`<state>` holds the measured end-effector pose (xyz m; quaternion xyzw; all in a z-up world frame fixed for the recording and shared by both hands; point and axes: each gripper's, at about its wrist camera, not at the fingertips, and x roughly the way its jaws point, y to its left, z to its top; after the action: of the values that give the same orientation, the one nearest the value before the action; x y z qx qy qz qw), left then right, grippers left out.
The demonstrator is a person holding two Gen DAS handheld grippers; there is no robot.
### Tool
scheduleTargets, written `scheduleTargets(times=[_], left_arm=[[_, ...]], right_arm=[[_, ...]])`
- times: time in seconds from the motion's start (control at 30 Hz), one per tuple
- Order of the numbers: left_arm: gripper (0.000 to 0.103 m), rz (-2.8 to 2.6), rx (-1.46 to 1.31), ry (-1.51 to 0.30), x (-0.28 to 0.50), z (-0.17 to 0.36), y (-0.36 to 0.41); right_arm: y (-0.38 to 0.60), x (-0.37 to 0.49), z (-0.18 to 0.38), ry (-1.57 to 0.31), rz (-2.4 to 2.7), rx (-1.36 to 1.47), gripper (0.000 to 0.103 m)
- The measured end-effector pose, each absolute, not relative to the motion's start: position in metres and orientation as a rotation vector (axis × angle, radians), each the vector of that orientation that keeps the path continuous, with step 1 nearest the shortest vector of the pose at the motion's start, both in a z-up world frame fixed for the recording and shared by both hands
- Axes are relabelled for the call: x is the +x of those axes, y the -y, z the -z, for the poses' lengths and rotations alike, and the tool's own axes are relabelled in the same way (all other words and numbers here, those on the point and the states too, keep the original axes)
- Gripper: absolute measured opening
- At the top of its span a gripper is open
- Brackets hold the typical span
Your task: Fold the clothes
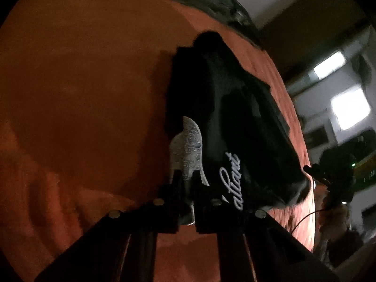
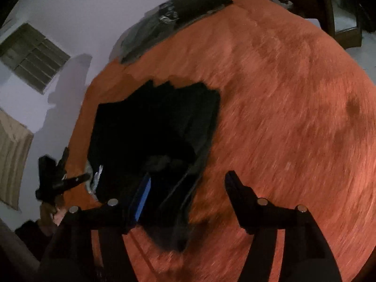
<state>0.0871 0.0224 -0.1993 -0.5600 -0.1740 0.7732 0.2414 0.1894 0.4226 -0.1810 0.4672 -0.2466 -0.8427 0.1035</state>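
Observation:
A black T-shirt (image 1: pixel 235 117) with white script and a silver print lies bunched on an orange bed cover (image 1: pixel 82 82). My left gripper (image 1: pixel 185 183) is shut on the shirt's near edge, with the silver print pinched between its fingers. In the right wrist view the same shirt (image 2: pixel 152 122) lies partly folded. My right gripper (image 2: pixel 189 176) stands open over the shirt's near right edge. Its blue-padded left finger (image 2: pixel 143 192) rests over the black cloth and its right finger is over bare cover. The left gripper (image 2: pixel 77 178) shows at the shirt's left edge.
A dark bundle (image 2: pixel 176 11) lies at the far edge of the bed cover (image 2: pixel 282 117). Beyond the bed are a white wall with a barred window (image 2: pixel 30 56) and dark wooden furniture (image 2: pixel 340 11). The right gripper (image 1: pixel 312 174) shows past the shirt's right end.

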Motion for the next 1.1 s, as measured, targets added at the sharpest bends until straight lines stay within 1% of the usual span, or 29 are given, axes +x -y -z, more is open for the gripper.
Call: scheduleTargets(times=[0.03,0.13,0.17,0.27,0.3,0.33,0.37,0.4,0.43,0.47,0.5,0.53,0.6,0.67,0.7,0.73,0.77,0.83,0.87,0.93,1.0,1.1], left_arm=[[0.008,-2.104,-1.550,0.511,0.085,0.204,-0.017],[0.008,-2.054,-1.617,0.542,0.079,0.213,-0.004],[0.009,-2.043,-1.631,0.526,0.077,0.212,-0.002],[0.011,-2.088,-1.572,0.353,0.062,0.179,-0.013],[0.013,-2.119,-1.524,0.302,0.056,0.166,-0.017],[0.019,-2.145,-1.476,0.257,0.049,0.156,-0.020],[0.024,-2.169,-1.431,0.204,0.040,0.145,-0.024],[0.034,-2.187,-1.394,0.161,0.031,0.136,-0.029],[0.042,-2.193,-1.371,0.144,0.021,0.131,-0.035],[0.045,-2.184,-1.347,0.138,0.009,0.128,-0.043],[0.050,-2.174,-1.328,0.125,-0.001,0.127,-0.052],[0.057,-2.167,-1.322,0.099,-0.008,0.129,-0.062],[0.061,-2.191,-1.353,0.030,-0.025,0.142,-0.083],[0.060,-2.219,-1.361,0.007,-0.042,0.155,-0.103],[0.043,-2.239,-1.330,0.016,-0.049,0.159,-0.114],[0.003,-2.263,-1.311,0.016,-0.055,0.161,-0.121],[0.004,-2.291,-1.304,0.030,-0.056,0.161,-0.121],[0.004,-2.334,-1.260,0.142,-0.055,0.156,-0.112],[0.004,-2.357,-1.237,0.176,-0.053,0.152,-0.105],[0.004,-2.375,-1.209,0.231,-0.053,0.146,-0.091],[0.005,-2.343,-1.223,0.326,-0.061,0.150,-0.077],[0.005,-2.316,-1.306,0.397,-0.078,0.176,-0.079]], right_arm=[[-0.422,0.176,0.180,0.691,2.495,1.368,0.065],[-0.421,0.136,0.178,0.584,2.520,1.335,0.065],[-0.420,0.123,0.177,0.548,2.527,1.323,0.065],[-0.398,0.088,0.189,0.379,2.520,1.398,0.064],[-0.394,0.081,0.194,0.331,2.534,1.435,0.041],[-0.392,0.078,0.198,0.295,2.560,1.463,0.016],[-0.394,0.081,0.195,0.319,2.586,1.435,0.002],[-0.397,0.084,0.191,0.348,2.612,1.403,0.002],[-0.397,0.091,0.180,0.335,2.660,1.335,0.002],[-0.397,0.098,0.168,0.317,2.707,1.263,0.002],[-0.393,0.102,0.155,0.259,2.736,1.211,0.002],[-0.390,0.100,0.145,0.224,2.742,1.166,0.002],[-0.383,0.096,0.124,0.158,2.746,1.076,0.002],[-0.377,0.077,0.119,0.117,2.740,1.089,0.002],[-0.376,0.067,0.126,0.091,2.740,1.141,0.002],[-0.376,0.056,0.133,0.064,2.739,1.196,0.002],[-0.378,0.056,0.136,0.095,2.741,1.217,0.002],[-0.383,0.057,0.142,0.166,2.743,1.252,0.002],[-0.384,0.062,0.141,0.192,2.752,1.224,0.002],[-0.386,0.074,0.138,0.204,2.761,1.196,0.002],[-0.387,0.079,0.139,0.219,2.760,1.184,0.002],[-0.390,0.062,0.152,0.188,2.741,1.246,0.002]])
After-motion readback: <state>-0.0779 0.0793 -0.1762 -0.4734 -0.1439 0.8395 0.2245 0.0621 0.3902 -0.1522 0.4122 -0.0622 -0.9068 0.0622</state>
